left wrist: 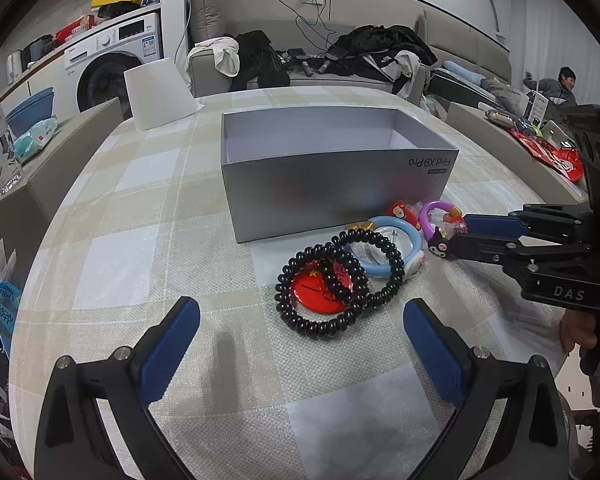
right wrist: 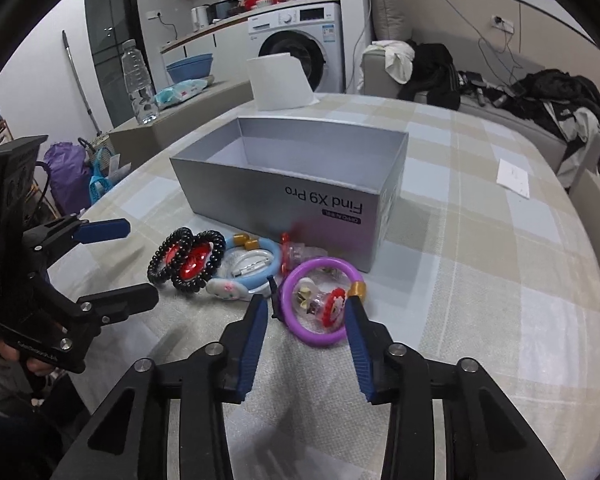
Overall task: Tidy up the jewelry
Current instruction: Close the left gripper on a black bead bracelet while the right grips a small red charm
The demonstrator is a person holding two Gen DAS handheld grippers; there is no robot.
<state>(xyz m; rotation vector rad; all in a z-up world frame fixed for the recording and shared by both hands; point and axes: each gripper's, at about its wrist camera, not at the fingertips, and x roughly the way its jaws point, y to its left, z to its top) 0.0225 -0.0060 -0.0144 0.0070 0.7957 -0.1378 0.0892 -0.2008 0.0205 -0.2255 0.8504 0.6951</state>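
Observation:
An open silver box (left wrist: 332, 196) (right wrist: 300, 204) stands mid-table, and the jewelry lies in front of it. Two black coil bracelets (left wrist: 324, 320) (right wrist: 188, 260) overlap on a red badge (left wrist: 312, 292), beside a light blue bracelet (left wrist: 414, 240) (right wrist: 274, 258). A purple bracelet (left wrist: 432, 210) (right wrist: 320, 340) with charms lies flat between the fingers of my right gripper (right wrist: 306, 300) (left wrist: 454, 234). Its right pad (right wrist: 358, 332) meets the ring's edge, while the left pad stands just clear beside a small black charm. My left gripper (left wrist: 300, 306) (right wrist: 142, 260) hangs wide open short of the coils, holding nothing.
A white paper roll (left wrist: 160, 92) stands behind the box and a paper slip (right wrist: 512, 176) lies at the table's right. Beyond the table are a water bottle (right wrist: 138, 80), a washing machine (right wrist: 300, 44), a clothes-strewn sofa (left wrist: 320, 60) and a person (left wrist: 564, 84) far right.

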